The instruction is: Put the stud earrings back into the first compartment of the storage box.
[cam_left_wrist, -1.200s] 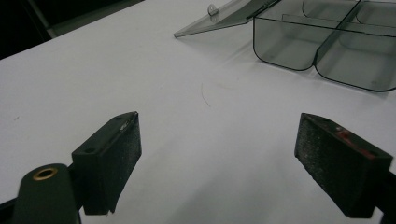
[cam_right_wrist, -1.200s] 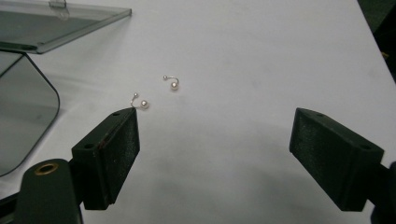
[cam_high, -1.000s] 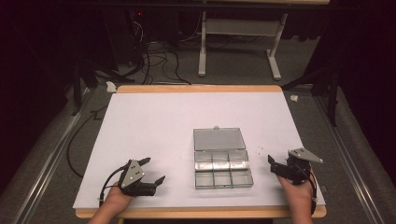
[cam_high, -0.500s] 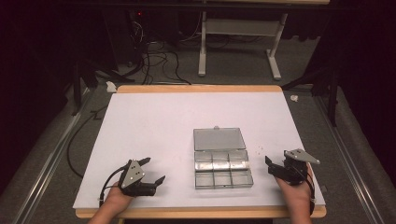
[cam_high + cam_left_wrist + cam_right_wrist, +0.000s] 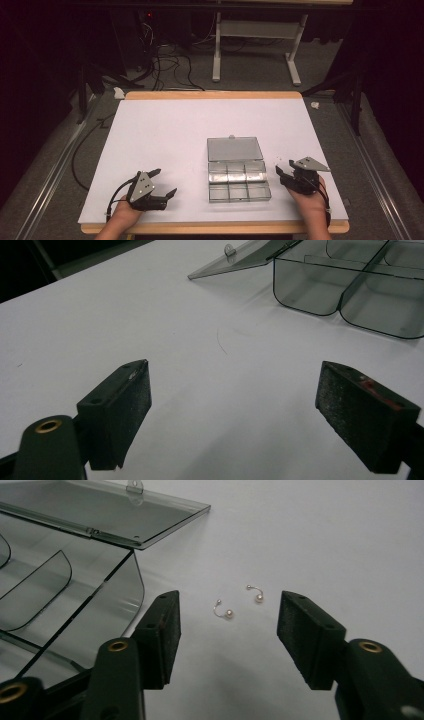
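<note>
Earrings lay on the white counter (image 5: 165,130) just to the right of the clear compartment box (image 5: 239,182), two small curved pieces each tipped with a pearl bead: one earring (image 5: 223,609) nearer the box, the other earring (image 5: 255,594) a little farther from it, the two near each other but apart. The right hand-held gripper (image 5: 227,627) hovered just beside the box's right wall, its jaws partly open and just having been closing, with the nearer earring lying ahead in the gap between the pads; nothing was clamped. The box sat with its lid (image 5: 234,148) swung back flat on the counter behind the compartments. The left hand-held gripper (image 5: 162,183) rested well to the left of the box, near the counter's front edge, its jaws spread wide with only bare counter between them, pointing toward the box's near left corner.
</note>
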Tool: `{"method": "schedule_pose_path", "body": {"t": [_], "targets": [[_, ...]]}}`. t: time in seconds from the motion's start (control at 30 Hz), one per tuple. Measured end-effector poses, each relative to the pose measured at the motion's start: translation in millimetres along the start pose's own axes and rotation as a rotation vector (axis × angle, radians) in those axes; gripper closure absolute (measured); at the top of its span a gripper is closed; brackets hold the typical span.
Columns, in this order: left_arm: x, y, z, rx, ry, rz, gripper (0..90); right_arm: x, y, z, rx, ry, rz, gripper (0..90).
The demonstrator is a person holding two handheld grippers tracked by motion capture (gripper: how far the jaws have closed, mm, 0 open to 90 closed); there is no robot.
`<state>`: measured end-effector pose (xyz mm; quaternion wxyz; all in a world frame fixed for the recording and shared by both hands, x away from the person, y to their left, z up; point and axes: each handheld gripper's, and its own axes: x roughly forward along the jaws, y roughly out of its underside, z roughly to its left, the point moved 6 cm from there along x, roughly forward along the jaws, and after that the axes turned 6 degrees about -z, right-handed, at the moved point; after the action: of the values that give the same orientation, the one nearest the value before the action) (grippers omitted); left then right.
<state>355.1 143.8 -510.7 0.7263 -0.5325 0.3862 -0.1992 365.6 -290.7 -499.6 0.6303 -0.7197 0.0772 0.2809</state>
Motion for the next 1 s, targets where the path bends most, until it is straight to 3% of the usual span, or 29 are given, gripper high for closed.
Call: {"method": "schedule_pose_path", "body": {"t": [0.27, 0.4, 0.57, 0.9, 1.0], "targets": [[0.0, 0.0, -0.5, 0.0, 0.004, 0.0, 15.0, 12.7, -8.1, -0.8, 0.02, -0.012, 0.034, 54.0], [-1.4, -0.2, -0.9, 0.006, 0.001, -0.012, 15.0, 26.3, -4.9, -2.7, 0.043, -0.043, 0.097, 63.2], [-1.6, -0.4, -2.1, 0.025, -0.008, -0.014, 15.0, 35.6, 0.0, -3.6, 0.041, -0.048, 0.143, 72.4], [0.0, 0.1, -1.9, 0.021, -0.005, 0.003, 15.0, 32.3, 0.7, 0.8, -0.009, -0.079, 0.182, 90.0], [-0.5, -0.1, -2.0, 0.024, -0.007, -0.003, 15.0, 28.7, 1.9, 2.2, -0.015, -0.091, 0.195, 90.0]]}}
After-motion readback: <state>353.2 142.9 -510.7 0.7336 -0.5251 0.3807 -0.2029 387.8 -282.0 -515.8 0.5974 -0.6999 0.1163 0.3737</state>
